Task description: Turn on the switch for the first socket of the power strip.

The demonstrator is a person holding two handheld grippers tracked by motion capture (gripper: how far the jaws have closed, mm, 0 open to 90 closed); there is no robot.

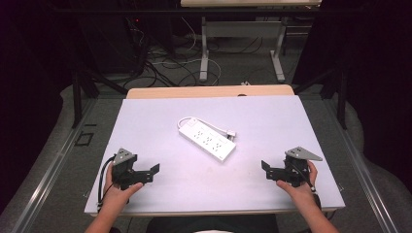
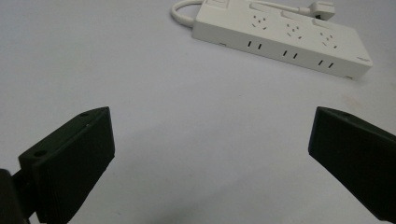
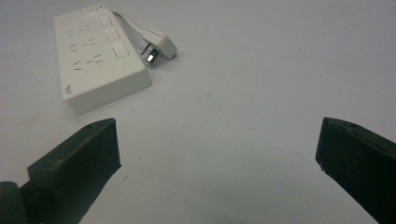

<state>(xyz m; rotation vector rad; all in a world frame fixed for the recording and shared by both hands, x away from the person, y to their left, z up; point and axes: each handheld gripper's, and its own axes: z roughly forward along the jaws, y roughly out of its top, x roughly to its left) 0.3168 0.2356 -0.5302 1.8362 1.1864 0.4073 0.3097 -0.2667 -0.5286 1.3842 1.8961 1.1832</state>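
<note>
A white power strip [image 1: 207, 139] lies diagonally in the middle of the white table [image 1: 145, 116], its short cord looped at the far end and its plug [image 1: 230, 134] resting beside it. The strip [image 2: 285, 39] appears ahead and to the right in the left gripper view, and the same strip [image 3: 95, 58] sits at upper left in the right gripper view with the plug [image 3: 159, 45] next to it. My left gripper [image 1: 154, 172] rests near the front left edge, open and empty. My right gripper [image 1: 265, 168] is near the front right, open and empty.
Beyond the table's far edge stand another desk's metal legs [image 1: 204, 53] and tangled cables [image 1: 165, 63] on the floor. Black frame posts [image 1: 77, 92] flank the table on both sides.
</note>
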